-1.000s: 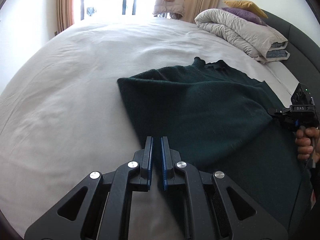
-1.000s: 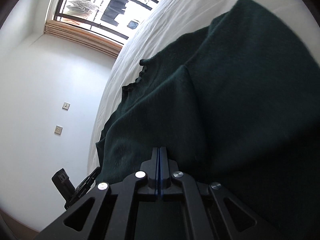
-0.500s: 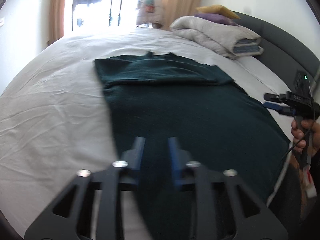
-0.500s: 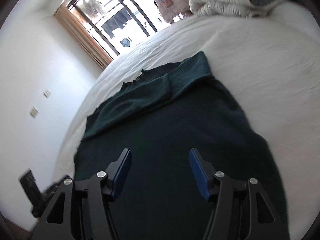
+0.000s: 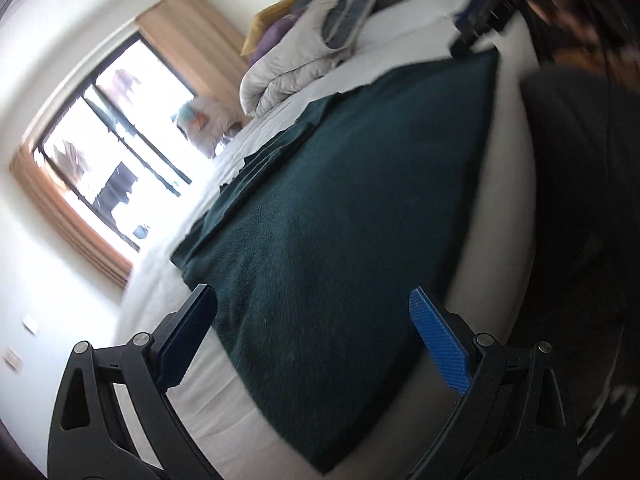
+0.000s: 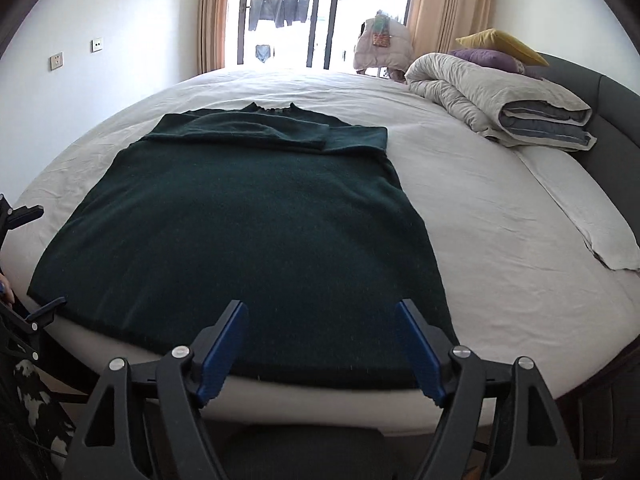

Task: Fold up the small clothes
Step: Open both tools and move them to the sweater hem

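Both grippers are opening, and neither is holding anything. The right gripper (image 6: 320, 344) is spreading its blue pads (image 6: 222, 348) wide above the near hem of the sweater (image 6: 248, 232), with only cloth and bed edge showing in the gap, and nothing is pressing against either pad. The left gripper (image 5: 316, 336) is spreading wider, its jaws hanging over the sweater's (image 5: 340, 216) near corner without touching it; its view is tilted and blurred. In the right view the left gripper (image 6: 24, 264) is showing at the left edge of the frame, just beside the sweater's left hem corner, with a fingertip barely visible behind it. The right gripper is pointing downward across the bed (image 6: 500, 216), lined up with the garment's middle. The sweater is lying flat on the white sheet, dark green, hem toward the cameras and neck toward the window (image 6: 288, 12), with both sleeves folded across the chest in a band. A rolled duvet (image 6: 492, 96) is sitting well apart at the right, by the headboard, with a yellow pillow (image 6: 500, 42) and a purple one (image 6: 484, 58) behind it. A pale jacket (image 6: 384, 46) is hanging near the window. Nothing is lying between the grippers and the sweater.
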Demonstrator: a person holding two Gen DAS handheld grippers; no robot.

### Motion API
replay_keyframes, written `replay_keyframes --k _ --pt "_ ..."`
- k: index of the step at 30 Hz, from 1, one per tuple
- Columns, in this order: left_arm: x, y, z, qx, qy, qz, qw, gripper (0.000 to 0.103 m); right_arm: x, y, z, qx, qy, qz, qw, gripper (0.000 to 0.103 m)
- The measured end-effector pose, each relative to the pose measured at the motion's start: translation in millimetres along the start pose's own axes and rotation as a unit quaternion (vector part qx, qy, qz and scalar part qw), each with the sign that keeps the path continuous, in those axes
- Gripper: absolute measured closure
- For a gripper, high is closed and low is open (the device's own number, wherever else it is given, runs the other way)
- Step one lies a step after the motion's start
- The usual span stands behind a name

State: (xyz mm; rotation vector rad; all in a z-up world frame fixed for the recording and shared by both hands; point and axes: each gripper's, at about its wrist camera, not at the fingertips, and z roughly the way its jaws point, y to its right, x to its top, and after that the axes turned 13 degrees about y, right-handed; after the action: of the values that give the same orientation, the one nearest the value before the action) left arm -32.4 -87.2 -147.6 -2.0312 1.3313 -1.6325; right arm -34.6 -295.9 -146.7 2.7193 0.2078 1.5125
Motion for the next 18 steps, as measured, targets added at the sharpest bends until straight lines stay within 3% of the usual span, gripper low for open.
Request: replay_keyframes --k 5,7,18 --pt "-24.4 30.5 -12.6 0.029 -0.005 0.096 0.9950 0.003 -6.7 -11.8 -7.9 -0.003 0.006 -0.019 1.000 0.025" --pt "-28.7 39.6 -16.8 0.046 0.010 0.132 0.9901 0.003 -4.1 -15.0 -6.7 0.003 0.007 -0.019 1.000 0.025" --pt "-49.4 47.5 -13.4 0.074 0.028 0.196 0.9775 0.005 -2.5 -10.9 -3.2 -0.006 0.016 -0.003 1.000 0.025"
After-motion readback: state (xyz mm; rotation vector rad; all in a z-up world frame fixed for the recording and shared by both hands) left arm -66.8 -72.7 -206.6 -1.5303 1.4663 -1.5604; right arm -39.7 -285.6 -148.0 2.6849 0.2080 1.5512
